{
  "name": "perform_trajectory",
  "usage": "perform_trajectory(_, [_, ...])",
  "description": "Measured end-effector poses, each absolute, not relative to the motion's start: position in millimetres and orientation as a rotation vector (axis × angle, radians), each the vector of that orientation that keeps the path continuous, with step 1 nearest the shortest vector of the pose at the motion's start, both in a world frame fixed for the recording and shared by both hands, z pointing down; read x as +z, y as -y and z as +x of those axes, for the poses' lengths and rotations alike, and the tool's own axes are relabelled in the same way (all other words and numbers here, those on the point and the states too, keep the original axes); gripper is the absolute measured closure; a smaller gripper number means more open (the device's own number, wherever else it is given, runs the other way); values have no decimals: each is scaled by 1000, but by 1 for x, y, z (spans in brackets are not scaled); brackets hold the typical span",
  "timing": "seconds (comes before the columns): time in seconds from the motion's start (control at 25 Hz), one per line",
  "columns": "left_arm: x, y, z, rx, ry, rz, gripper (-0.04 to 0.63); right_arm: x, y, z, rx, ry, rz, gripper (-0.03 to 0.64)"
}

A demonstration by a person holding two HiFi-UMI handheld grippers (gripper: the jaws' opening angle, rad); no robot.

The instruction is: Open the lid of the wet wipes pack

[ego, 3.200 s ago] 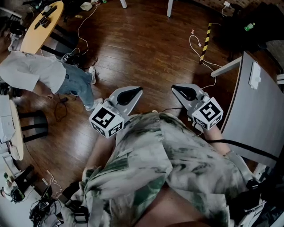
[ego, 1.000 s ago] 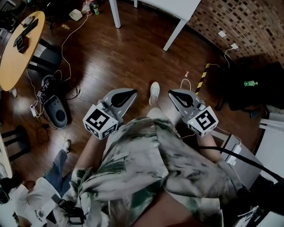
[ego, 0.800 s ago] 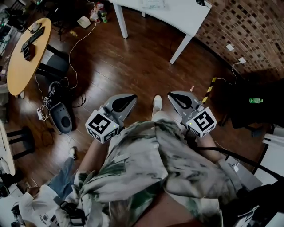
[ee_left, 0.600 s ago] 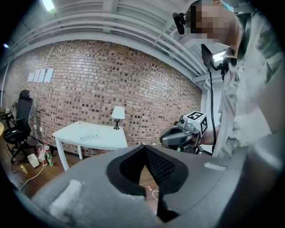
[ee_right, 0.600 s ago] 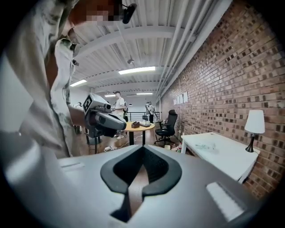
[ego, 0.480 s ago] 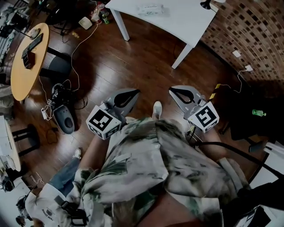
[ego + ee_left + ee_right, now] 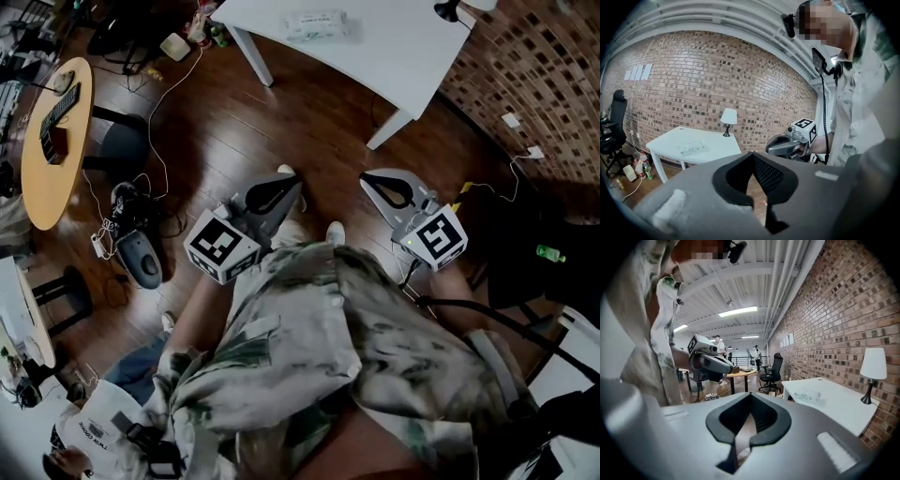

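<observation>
The wet wipes pack point(image 7: 317, 25) lies flat on a white table point(image 7: 394, 47) at the top of the head view, well ahead of both grippers. It also shows small in the left gripper view point(image 7: 691, 147) and the right gripper view point(image 7: 807, 393). My left gripper point(image 7: 292, 183) and right gripper point(image 7: 367, 178) are held side by side in front of my body, above the wooden floor. In both gripper views the jaw tips meet, left gripper point(image 7: 752, 155) and right gripper point(image 7: 750, 395), with nothing between them.
A lamp point(image 7: 455, 7) stands on the table's far right corner, by a brick wall point(image 7: 534, 66). A round yellow table point(image 7: 56, 122), cables and a floor device point(image 7: 141, 253) are to the left. Another person point(image 7: 94, 441) crouches at lower left. An office chair point(image 7: 771, 371) stands beyond the table.
The view has shifted toward the white table, so the table and the pack now show at the top. Both grippers stay shut in front of my body.
</observation>
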State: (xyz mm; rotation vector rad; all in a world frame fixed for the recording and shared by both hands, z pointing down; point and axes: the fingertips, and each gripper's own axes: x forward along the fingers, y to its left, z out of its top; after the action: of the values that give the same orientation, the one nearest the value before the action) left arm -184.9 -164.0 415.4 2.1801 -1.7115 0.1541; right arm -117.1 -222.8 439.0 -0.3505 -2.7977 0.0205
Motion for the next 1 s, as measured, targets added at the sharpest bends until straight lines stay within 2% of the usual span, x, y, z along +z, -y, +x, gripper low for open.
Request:
perform_trajectory(0.24, [424,214,-255,97,1668,2228,594,452,281,-179,-40,2763,-283,609])
perform_trajectory(0.64, [460,294,-384,294,1593,2331,594,483,376,-318,-54,2717,-173,609])
perform_trajectory(1.0, [503,371,-428,411,1601,2245,593,535,447,-402,-100,2606,-264,609])
